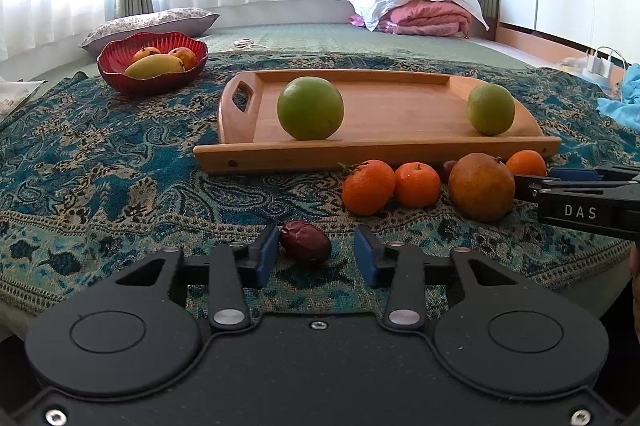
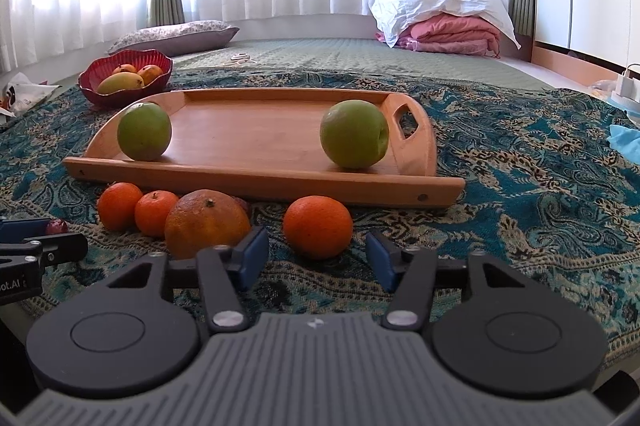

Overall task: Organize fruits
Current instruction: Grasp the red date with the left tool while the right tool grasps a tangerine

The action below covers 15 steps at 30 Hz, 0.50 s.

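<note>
- The left gripper (image 1: 316,252) sat low over the patterned cloth (image 1: 120,166), its fingers apart with a small dark red fruit (image 1: 305,241) between them; the left pad was at the fruit, the right pad clear of it.
- The right gripper (image 2: 316,258) had its fingers apart too, framing an orange (image 2: 318,227) without touching it.
- A bigger orange (image 2: 206,222) and two small ones lay just beside, in front of the wooden tray (image 2: 260,182).
- Two green apples (image 2: 354,134) stood on the tray.
- A red bowl (image 2: 124,94) behind held mangoes.
</note>
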Each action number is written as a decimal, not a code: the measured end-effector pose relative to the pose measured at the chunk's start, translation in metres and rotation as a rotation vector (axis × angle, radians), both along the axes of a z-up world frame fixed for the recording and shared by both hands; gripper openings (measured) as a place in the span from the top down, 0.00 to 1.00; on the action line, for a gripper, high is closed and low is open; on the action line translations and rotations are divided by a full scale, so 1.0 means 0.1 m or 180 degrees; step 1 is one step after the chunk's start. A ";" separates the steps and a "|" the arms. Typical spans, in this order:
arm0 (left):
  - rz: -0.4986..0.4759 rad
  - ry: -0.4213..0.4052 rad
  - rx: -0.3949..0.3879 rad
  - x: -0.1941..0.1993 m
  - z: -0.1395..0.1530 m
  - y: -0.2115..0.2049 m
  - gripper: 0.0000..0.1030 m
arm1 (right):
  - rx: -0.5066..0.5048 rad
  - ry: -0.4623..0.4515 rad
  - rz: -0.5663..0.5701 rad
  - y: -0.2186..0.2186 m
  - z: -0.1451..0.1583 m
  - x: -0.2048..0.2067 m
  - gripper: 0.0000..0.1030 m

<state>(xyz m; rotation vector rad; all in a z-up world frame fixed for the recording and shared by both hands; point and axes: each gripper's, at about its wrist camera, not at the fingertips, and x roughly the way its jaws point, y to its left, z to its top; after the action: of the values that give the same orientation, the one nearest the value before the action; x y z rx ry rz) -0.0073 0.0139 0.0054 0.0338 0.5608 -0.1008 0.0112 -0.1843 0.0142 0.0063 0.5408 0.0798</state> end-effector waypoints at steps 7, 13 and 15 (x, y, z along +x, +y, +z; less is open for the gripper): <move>0.0045 0.0015 -0.0038 0.01 -0.01 0.05 0.74 | 0.0074 -0.0017 -0.0017 -0.01 0.02 0.02 0.46; 0.0059 0.0014 -0.0070 -0.02 -0.01 0.07 0.75 | 0.0054 -0.0015 -0.0034 0.01 0.03 0.04 0.57; 0.0062 0.0020 -0.0078 -0.02 0.00 0.07 0.75 | 0.0056 -0.0025 -0.0057 0.00 0.03 0.04 0.60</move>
<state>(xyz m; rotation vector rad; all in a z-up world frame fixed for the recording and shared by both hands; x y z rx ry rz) -0.0095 0.0210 0.0057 0.0041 0.5661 -0.0888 0.0151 -0.1843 0.0173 0.0280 0.5322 0.0670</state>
